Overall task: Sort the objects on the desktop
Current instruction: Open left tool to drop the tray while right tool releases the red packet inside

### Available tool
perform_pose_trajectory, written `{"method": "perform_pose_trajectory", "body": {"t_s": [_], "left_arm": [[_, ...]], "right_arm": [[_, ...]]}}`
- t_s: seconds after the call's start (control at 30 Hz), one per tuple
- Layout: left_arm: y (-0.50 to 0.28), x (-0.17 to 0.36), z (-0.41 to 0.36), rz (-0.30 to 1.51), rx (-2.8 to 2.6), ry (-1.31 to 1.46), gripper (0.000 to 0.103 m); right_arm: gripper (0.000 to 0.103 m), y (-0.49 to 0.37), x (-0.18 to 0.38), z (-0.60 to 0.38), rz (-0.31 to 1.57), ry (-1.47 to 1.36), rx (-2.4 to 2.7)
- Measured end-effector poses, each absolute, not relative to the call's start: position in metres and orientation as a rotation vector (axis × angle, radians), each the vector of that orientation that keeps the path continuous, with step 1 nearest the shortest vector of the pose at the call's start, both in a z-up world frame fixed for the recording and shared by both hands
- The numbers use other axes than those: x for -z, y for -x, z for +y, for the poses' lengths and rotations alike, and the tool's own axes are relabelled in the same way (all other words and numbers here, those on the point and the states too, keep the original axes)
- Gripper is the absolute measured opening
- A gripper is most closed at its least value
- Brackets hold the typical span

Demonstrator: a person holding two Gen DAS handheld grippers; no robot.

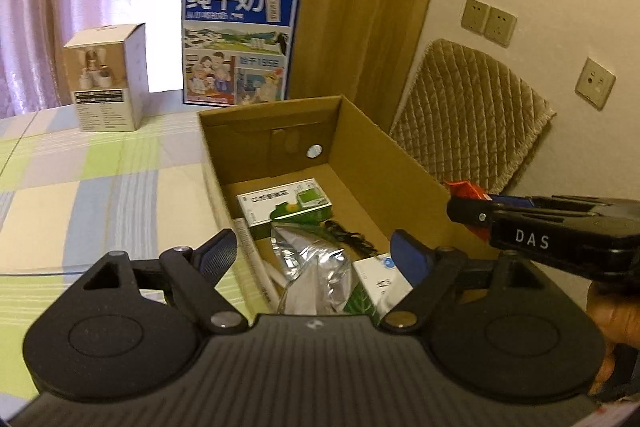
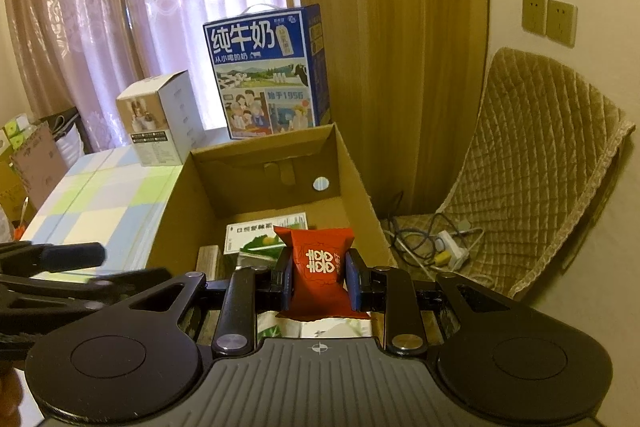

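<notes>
A brown cardboard box [image 1: 360,147] [image 2: 352,163] stands open on the checked tablecloth. Inside lie a green-and-white carton [image 1: 286,203] [image 2: 256,235], a silver foil pouch [image 1: 316,267], white tubes [image 1: 264,267], a black cable [image 1: 352,239] and a white-and-blue packet [image 1: 380,279]. My left gripper [image 1: 316,259] is open above the box's near end, nothing between its fingers. My right gripper [image 2: 318,275] is shut on a small red packet [image 2: 320,267] with white characters, held over the box. In the left wrist view the right gripper [image 1: 480,211] comes in from the right with the red packet [image 1: 466,189] at its tip.
A blue milk carton case [image 1: 240,39] [image 2: 268,71] and a white product box [image 1: 106,79] [image 2: 160,119] stand behind the cardboard box. A quilted chair [image 1: 468,115] [image 2: 532,163] with a power strip [image 2: 448,247] sits right. Curtains and wall sockets [image 1: 488,21] lie beyond.
</notes>
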State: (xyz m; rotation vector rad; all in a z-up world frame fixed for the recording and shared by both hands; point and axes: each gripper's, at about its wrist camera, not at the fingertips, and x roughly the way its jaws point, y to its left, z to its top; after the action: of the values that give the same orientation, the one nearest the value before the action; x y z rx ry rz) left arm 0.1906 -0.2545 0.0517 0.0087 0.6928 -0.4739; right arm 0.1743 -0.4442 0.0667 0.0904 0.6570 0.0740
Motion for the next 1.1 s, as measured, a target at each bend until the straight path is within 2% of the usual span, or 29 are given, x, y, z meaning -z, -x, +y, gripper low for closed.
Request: {"method": "perform_pose_trajectory", "body": {"t_s": [0.23,0.37,0.57,0.83,0.9,1.1], "left_arm": [[-0.180,-0.045,-0.234,0.712,0.447,0.019,0.081],[-0.173,-0.038,-0.225,0.730,0.433,0.023,0.081],[-0.157,-0.034,-0.216,0.724,0.418,-0.002,0.086],[-0.124,-0.038,-0.212,0.699,0.399,-0.037,0.102],[-0.116,-0.041,-0.211,0.702,0.397,-0.019,0.102],[-0.089,-0.046,-0.210,0.743,0.368,-0.016,0.102]], "right_arm": [[0.024,-0.181,-0.066,-0.440,0.662,-0.141,-0.119],[0.047,-0.180,-0.070,-0.440,0.645,-0.162,-0.111],[0.053,-0.162,-0.071,-0.446,0.650,-0.185,-0.089],[0.075,-0.118,-0.071,-0.450,0.670,-0.215,-0.056],[0.087,-0.106,-0.073,-0.448,0.677,-0.211,-0.054],[0.101,-0.067,-0.080,-0.441,0.678,-0.168,-0.048]]}}
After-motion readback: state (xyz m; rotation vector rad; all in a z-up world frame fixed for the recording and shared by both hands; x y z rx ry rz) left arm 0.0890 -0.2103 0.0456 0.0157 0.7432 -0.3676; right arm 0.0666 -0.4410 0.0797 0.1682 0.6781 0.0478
